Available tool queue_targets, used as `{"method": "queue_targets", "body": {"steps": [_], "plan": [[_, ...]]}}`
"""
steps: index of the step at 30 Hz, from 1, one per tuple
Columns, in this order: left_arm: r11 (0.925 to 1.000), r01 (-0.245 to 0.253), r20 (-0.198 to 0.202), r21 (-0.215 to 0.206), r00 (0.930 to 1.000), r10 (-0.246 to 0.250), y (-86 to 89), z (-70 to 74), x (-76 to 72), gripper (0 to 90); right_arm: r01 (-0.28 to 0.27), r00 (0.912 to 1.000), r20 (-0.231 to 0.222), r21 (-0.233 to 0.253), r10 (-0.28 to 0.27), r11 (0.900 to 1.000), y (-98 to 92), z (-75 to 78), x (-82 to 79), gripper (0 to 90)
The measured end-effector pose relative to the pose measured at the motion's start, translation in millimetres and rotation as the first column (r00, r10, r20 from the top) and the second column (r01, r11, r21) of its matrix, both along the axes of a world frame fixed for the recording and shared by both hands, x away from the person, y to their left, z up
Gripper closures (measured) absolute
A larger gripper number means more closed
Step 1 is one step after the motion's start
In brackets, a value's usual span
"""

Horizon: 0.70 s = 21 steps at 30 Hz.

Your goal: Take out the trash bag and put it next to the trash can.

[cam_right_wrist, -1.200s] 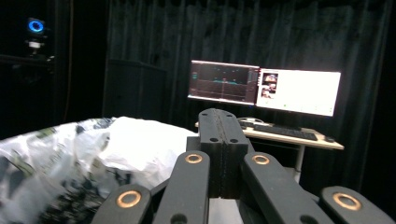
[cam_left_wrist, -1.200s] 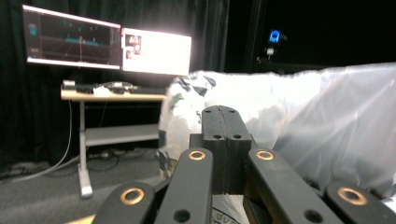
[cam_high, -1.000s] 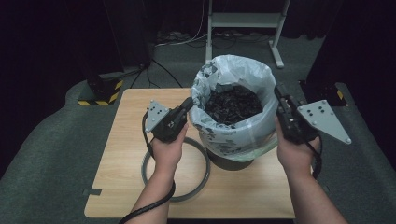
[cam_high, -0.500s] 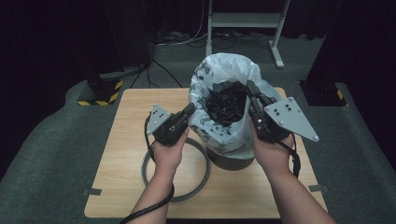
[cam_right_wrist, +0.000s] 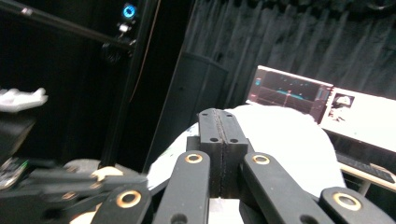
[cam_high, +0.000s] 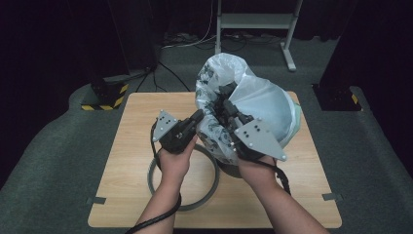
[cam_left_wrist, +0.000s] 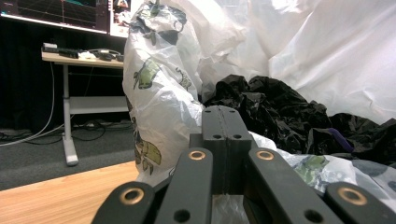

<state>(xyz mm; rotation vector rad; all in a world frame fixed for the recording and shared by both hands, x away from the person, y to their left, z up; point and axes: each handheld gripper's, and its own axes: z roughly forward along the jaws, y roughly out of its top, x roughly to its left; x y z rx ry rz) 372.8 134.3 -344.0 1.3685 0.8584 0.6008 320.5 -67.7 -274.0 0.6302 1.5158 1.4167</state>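
- A dark room with black curtains surrounds everything; grey carpet (cam_high: 58, 161) lies under and around the wooden table (cam_high: 136, 141), which serves as the landmark here.
- Beyond the table's far edge stand a grey desk frame (cam_high: 253, 22) and loose cables; off its far left corner sits a black stand with yellow-black striped tape (cam_high: 104, 100).
- The table's left half and near edge are bare wood, leaving open room there; the right half is crowded.
- The white printed plastic bag (cam_high: 253, 105) lines a bin on the table's right half, standing upright with its long axis vertical and its mouth upward; black crumpled stuff (cam_left_wrist: 280, 114) fills it.
- The bag's near rim is drawn together toward the table's middle, bunched between the two tools.
- A grey ring (cam_high: 182, 180) lies flat on the table near its near edge, just left of the bin.
- The right gripper (cam_high: 228, 105) sits over the bag's mouth, jaws pressed together on the bag's film.
- The left gripper (cam_high: 197, 117) meets the bag's left rim above the table's middle, jaws closed on the plastic.
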Motion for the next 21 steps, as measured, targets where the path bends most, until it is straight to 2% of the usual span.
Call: {"method": "queue_targets", "body": {"steps": [4, 6, 8, 14, 15, 17, 21], "plan": [[1.0, 0.009, -0.002, 0.0, 1.0, -0.009, 0.2, -1.6, -0.5, 89.9, 0.0, 1.0, 0.009, -0.054, 0.001, 0.999, 16.3, -14.8, -3.0, 90.0], [0.9999, 0.012, -0.003, -0.003, 0.9999, -0.012, 1.3, -2.5, -0.5, 89.9, 0.015, 0.9994, 0.031, -0.085, -0.012, 0.996, 24.2, -22.3, -4.8, 90.0], [0.9999, 0.014, -0.002, -0.005, 0.9999, -0.014, 1.6, -3.5, -1.0, 89.9, 0.024, 0.9984, 0.054, -0.097, -0.019, 0.995, 29.5, -27.7, -5.8, 90.0], [0.9997, 0.024, 0.003, -0.004, 0.9997, -0.024, 3.3, -5.7, -3.1, 89.8, 0.047, 0.9925, 0.116, -0.092, -0.037, 0.995, 40.1, -43.7, -7.1, 90.0], [0.9996, 0.024, 0.006, 0.016, 0.9997, -0.024, 4.2, -5.9, -3.7, 89.8, 0.045, 0.9921, 0.121, -0.091, -0.034, 0.995, 41.0, -46.5, -6.8, 90.0], [0.9994, 0.024, 0.009, 0.025, 0.9997, -0.024, 5.0, -6.3, -4.4, 89.6, 0.039, 0.9934, 0.111, -0.094, -0.029, 0.995, 43.2, -51.9, -5.2, 90.0], [0.9994, 0.032, 0.008, 0.013, 0.9995, -0.032, 10.8, -4.8, -4.7, 89.5, 0.03, 0.9957, 0.09, -0.103, -0.021, 0.994, 45.9, -61.1, -3.4, 90.0]]}}
